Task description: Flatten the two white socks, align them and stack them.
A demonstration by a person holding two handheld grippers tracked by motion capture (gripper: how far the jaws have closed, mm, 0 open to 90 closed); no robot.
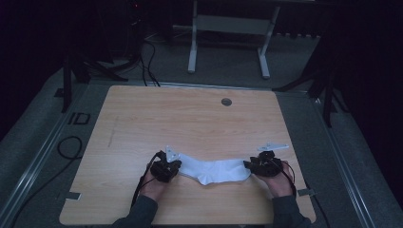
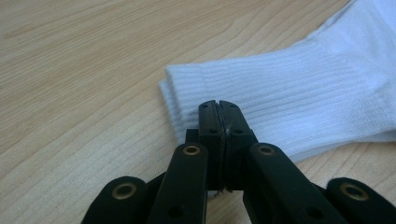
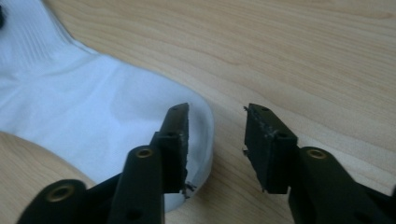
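A white ribbed sock [image 1: 214,172] lies flat across the near part of the wooden table [image 1: 190,118], stretched between my two grippers. My left gripper [image 1: 166,167] is at its cuff end. In the left gripper view the jaws [image 2: 218,109] are pressed together on the edge of the sock's cuff [image 2: 303,93]. My right gripper [image 1: 262,164] is at the toe end. In the right gripper view it [image 3: 217,135] stands open, with one jaw over the rounded toe of the sock [image 3: 93,107] and the other over bare wood.
A round cable hole [image 1: 226,101] sits in the far middle of the table. Behind the table, the white legs of another desk [image 1: 192,47] stand on the grey floor. Black cables [image 1: 66,147] lie on the floor to the left.
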